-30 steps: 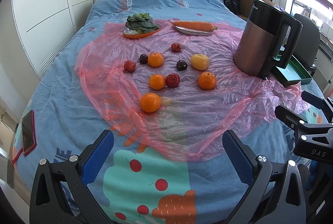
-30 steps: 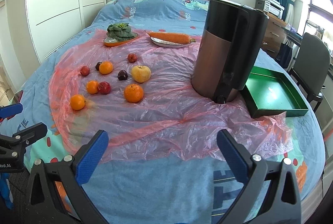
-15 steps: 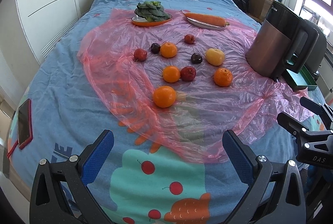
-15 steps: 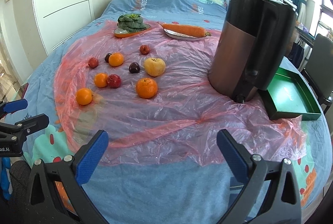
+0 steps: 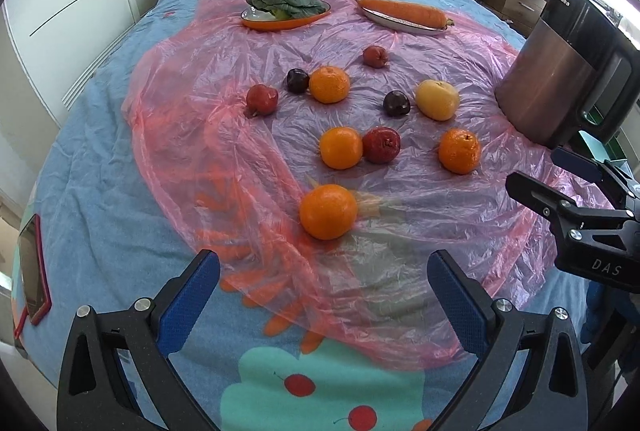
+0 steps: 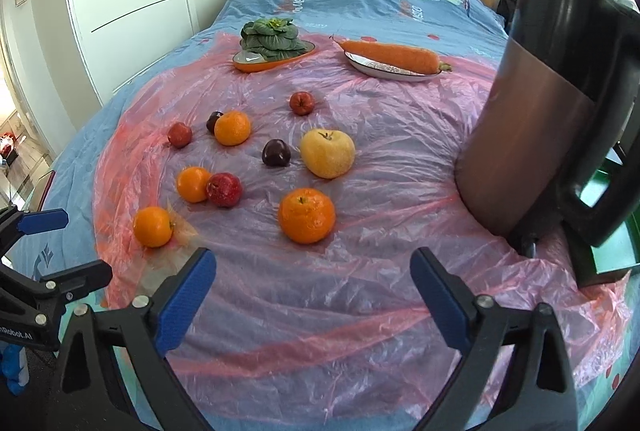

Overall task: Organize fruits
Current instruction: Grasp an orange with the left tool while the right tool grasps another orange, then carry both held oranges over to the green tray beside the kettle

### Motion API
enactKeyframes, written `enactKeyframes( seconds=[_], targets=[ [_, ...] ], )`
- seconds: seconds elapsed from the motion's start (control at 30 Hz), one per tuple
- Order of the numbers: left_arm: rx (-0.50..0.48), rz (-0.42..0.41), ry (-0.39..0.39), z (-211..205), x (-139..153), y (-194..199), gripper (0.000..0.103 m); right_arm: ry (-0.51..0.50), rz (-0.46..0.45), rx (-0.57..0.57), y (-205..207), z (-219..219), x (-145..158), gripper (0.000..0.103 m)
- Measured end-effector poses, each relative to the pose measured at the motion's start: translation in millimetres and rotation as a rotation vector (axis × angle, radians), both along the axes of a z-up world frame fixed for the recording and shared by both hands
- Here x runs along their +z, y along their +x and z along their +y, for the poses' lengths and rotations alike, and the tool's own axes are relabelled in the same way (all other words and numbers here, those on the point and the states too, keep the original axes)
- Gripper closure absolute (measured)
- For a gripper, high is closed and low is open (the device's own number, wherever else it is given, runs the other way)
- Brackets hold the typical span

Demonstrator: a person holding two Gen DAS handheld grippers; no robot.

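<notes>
Several fruits lie on a pink plastic sheet [image 5: 240, 159] on the bed. The nearest orange [image 5: 328, 211] lies just ahead of my left gripper [image 5: 324, 295], which is open and empty. Behind it are an orange [image 5: 341, 147] touching a red apple [image 5: 381, 145], another orange [image 5: 459, 151], a yellow apple [image 5: 437, 99] and dark plums [image 5: 396, 103]. My right gripper [image 6: 313, 287] is open and empty, a little short of an orange [image 6: 307, 215]. The yellow apple [image 6: 327, 153] lies beyond that one.
A tall dark kettle [image 6: 560, 135] stands at the right, with a green tray [image 6: 612, 231] behind it. A plate of greens [image 5: 285, 7] and a plate with a carrot [image 5: 402, 13] sit at the back. A phone [image 5: 34, 267] lies at the left bed edge.
Both grippers have moved forward over the bed toward the fruits, which now look larger and nearer. Both stay open. No fruit has moved.
</notes>
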State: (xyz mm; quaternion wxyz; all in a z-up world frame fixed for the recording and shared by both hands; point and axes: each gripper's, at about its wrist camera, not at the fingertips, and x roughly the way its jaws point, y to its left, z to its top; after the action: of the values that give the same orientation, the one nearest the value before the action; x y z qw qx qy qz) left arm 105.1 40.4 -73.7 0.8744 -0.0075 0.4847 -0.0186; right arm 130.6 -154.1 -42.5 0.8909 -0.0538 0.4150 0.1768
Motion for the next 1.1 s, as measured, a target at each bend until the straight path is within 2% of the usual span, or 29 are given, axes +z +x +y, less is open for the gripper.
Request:
enactKeyframes(
  seconds=[0.1, 0.17, 0.2, 0.27, 0.37, 0.53, 0.7, 0.8, 0.83, 0.87, 0.97, 1.1],
  targets=[
    [0.006, 0.017, -0.01, 1.1, -7.7, 13.0, 0.013, -0.002, 0.01, 0.028, 18.7, 10.2, -8.0, 0.0],
    [0.012, 0.027, -0.019, 2.0, -13.0, 20.5, 0.026, 0.002, 0.021, 0.039, 29.9, 14.7, -14.7, 0.0],
    [0.015, 0.03, -0.028, 2.7, -15.6, 23.8, 0.028, 0.005, 0.027, 0.04, 34.3, 15.7, -17.9, 0.0],
    [0.018, 0.034, -0.04, 2.8, -21.0, 30.0, 0.034, 0.008, 0.034, 0.041, 42.5, 16.3, -24.6, 0.006],
    [0.02, 0.04, -0.04, 0.0, -28.8, 39.9, 0.039, 0.015, 0.053, 0.042, 54.0, 15.3, -35.0, 0.015],
    [0.019, 0.045, -0.034, -2.5, -38.4, 48.2, 0.042, 0.019, 0.063, 0.076, 61.6, 15.8, -47.1, 0.019],
    [0.017, 0.062, -0.024, -2.8, -49.4, 50.0, 0.046, -0.013, 0.06, 0.103, 61.0, 19.8, -57.1, 0.03],
    [0.017, 0.063, -0.014, -2.6, -54.0, 47.8, 0.049, -0.036, 0.061, 0.116, 59.5, 23.2, -62.3, 0.041],
    [0.017, 0.06, -0.012, -2.6, -54.4, 47.5, 0.051, -0.04, 0.062, 0.123, 58.6, 24.3, -63.3, 0.052],
    [0.018, 0.059, -0.011, -2.5, -54.5, 47.3, 0.055, -0.044, 0.062, 0.13, 58.1, 25.7, -64.2, 0.058],
    [0.016, 0.053, -0.017, -0.2, -54.3, 47.1, 0.065, -0.043, 0.06, 0.13, 57.3, 26.0, -63.9, 0.059],
    [0.018, 0.047, -0.031, 3.0, -52.4, 43.3, 0.066, -0.034, 0.065, 0.127, 57.1, 23.9, -62.6, 0.06]
  ],
)
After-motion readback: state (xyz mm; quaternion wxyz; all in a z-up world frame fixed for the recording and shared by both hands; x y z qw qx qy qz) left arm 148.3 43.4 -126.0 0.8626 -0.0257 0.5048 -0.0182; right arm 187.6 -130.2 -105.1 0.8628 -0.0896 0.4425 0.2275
